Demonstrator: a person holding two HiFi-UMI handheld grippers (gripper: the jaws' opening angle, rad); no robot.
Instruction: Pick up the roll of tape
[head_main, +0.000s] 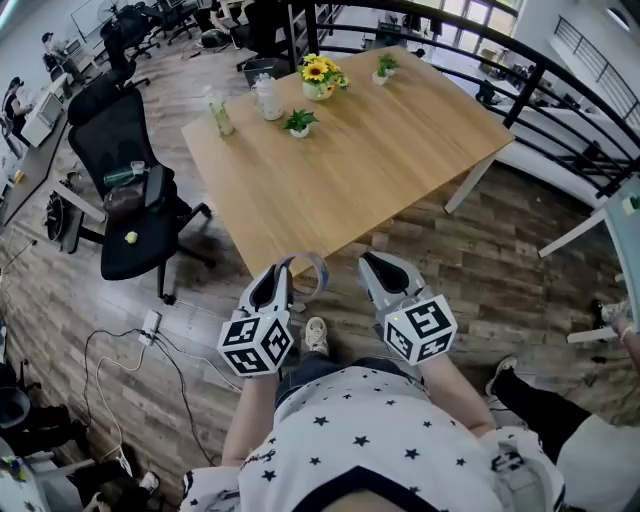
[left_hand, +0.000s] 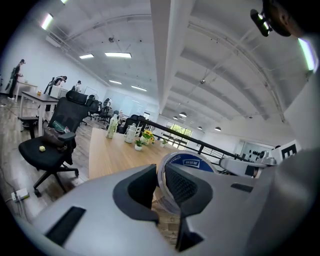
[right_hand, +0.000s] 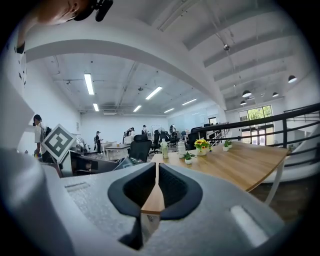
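- Currently the left tongs (head_main: 284, 268) are clamped on the wall of the roll of tape (head_main: 318, 270). The roll is airborne, off the near edge of the bench (head_main: 380, 160) and over the floor.
- Roll: a thin pale ring with a blue printed label. It stands on edge, mostly jutting towards the right tongs.
- Right tongs (head_main: 376, 264): closed, nothing between them.
- Judgement: the pick-up looks done. The next move needs only a steady hold, since a grip on one thin wall could slip.
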